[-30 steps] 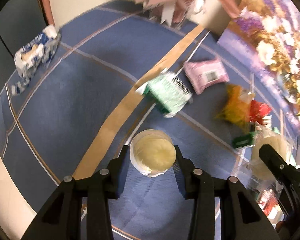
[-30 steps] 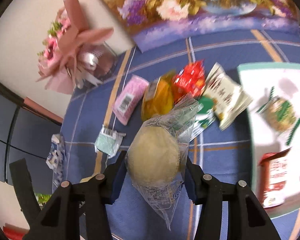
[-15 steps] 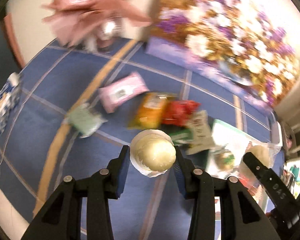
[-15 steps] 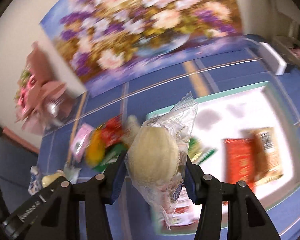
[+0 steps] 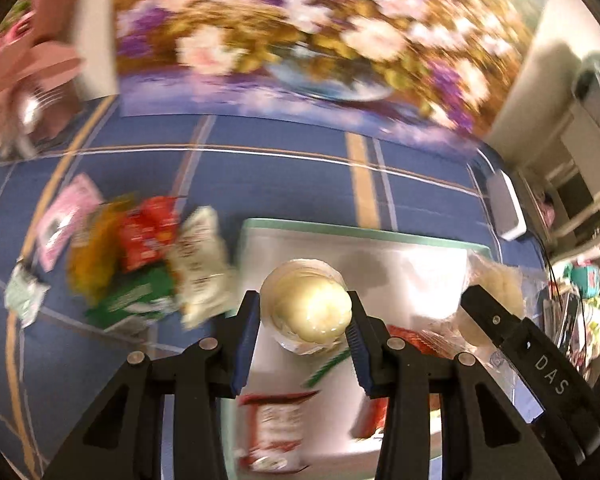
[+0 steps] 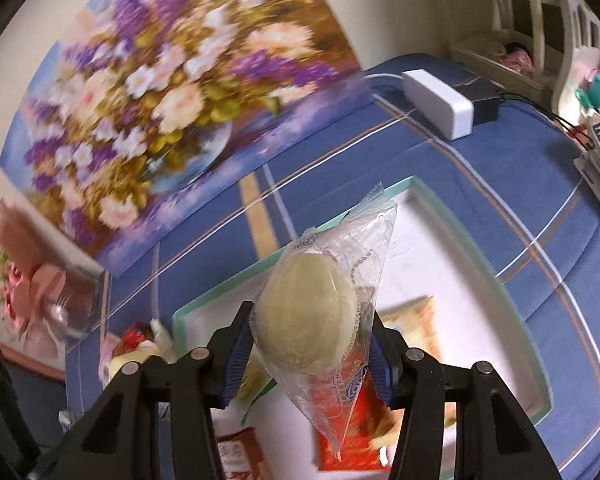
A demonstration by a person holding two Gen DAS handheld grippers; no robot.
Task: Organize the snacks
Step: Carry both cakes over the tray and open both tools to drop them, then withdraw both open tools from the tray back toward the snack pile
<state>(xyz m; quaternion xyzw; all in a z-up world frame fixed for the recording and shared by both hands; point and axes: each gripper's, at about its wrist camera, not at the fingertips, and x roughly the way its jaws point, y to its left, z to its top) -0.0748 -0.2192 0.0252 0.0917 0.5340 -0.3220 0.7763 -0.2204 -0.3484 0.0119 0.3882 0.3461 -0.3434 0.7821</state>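
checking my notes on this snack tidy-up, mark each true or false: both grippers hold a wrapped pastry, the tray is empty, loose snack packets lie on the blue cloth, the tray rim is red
1. Both grippers hold a wrapped pastry: true. The left gripper is shut on a round pastry, the right gripper on a bagged pastry.
2. The tray is empty: false. The white tray already holds a red packet and others.
3. Loose snack packets lie on the blue cloth: true.
4. The tray rim is red: false. It is pale green.
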